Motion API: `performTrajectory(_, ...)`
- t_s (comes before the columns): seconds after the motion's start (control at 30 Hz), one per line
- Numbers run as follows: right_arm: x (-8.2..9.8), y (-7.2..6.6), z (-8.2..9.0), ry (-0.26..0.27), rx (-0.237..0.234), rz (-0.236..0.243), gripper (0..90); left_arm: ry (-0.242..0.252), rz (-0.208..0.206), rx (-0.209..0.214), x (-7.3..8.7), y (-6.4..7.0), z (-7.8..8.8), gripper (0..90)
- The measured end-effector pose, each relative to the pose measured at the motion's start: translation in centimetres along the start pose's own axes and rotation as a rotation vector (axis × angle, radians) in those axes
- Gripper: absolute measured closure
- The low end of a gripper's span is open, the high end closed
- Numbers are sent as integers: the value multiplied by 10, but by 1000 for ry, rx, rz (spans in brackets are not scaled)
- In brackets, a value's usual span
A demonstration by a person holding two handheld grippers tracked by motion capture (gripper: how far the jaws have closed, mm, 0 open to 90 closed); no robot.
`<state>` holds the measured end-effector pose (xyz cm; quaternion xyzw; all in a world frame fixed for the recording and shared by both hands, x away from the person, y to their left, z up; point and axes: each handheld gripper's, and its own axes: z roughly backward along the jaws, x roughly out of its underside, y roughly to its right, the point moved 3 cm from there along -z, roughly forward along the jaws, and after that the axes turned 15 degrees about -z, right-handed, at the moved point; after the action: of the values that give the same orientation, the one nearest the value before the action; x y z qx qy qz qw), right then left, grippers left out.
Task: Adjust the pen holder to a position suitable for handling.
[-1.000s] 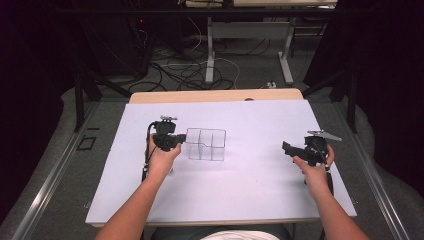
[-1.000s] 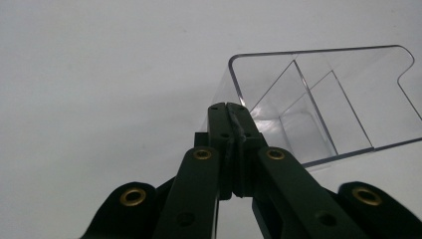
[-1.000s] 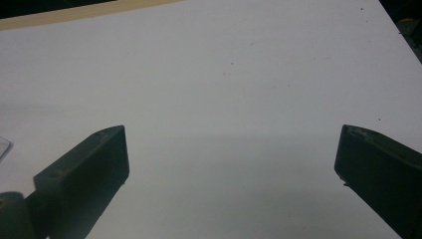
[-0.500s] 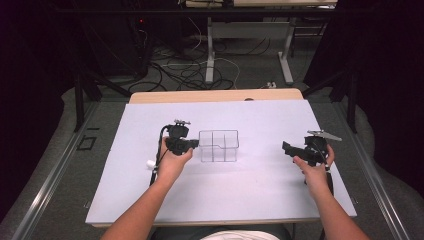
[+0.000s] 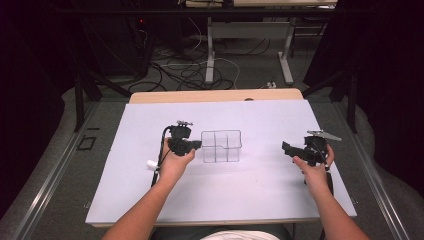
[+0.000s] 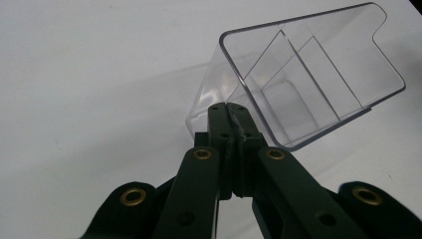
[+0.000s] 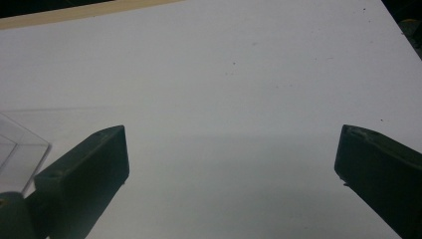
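A clear plastic box (image 5: pixel 239 145) with inner dividers stands on the white table sheet, a little left of centre. My left gripper (image 5: pixel 198 145) is at the box's left side, shut on its near wall. In the left gripper view the two jaws (image 6: pixel 230 107) pinch the rim of the box (image 6: pixel 318 74), which looks tilted away. My right gripper (image 5: pixel 286 147) is held to the right of the box, apart from it. Its jaws (image 7: pixel 231 134) stand wide open over bare sheet, with a corner of the box (image 7: pixel 20 149) at the left edge.
The white sheet (image 5: pixel 250 195) covers a wooden table (image 5: pixel 215 95). A small white cylinder (image 5: pixel 151 164) lies by my left wrist. Beyond the far edge are floor cables (image 5: pixel 185 70) and table legs (image 5: pixel 210 55).
My left gripper has moved right with the clear box in its jaws, mostly in the earlier half second. The right gripper has stayed where it was.
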<state>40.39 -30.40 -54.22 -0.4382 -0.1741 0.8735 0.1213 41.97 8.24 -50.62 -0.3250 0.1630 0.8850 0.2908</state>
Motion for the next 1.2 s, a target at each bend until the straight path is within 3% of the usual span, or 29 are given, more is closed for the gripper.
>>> performTrajectory(0.17,0,0,-1,-2,3,3,2,7,10,4,-1,0,-2,900)
performTrajectory(0.37,1,-1,0,-3,0,-6,2,14,-6,4,-1,-2,-2,900)
performTrajectory(0.63,1,-1,0,-5,-1,-3,3,51,19,-10,4,-15,14,897)
performTrajectory(0.87,0,-3,2,9,2,10,35,93,37,-5,13,-27,31,808)
performTrajectory(1.0,-1,-5,3,20,4,42,63,133,43,-16,17,-34,41,747)
performTrajectory(1.13,-1,-7,4,22,-4,62,87,180,23,-38,23,-41,49,672)
performTrajectory(1.2,-1,-9,5,25,-10,83,159,197,14,-37,28,-43,52,611)
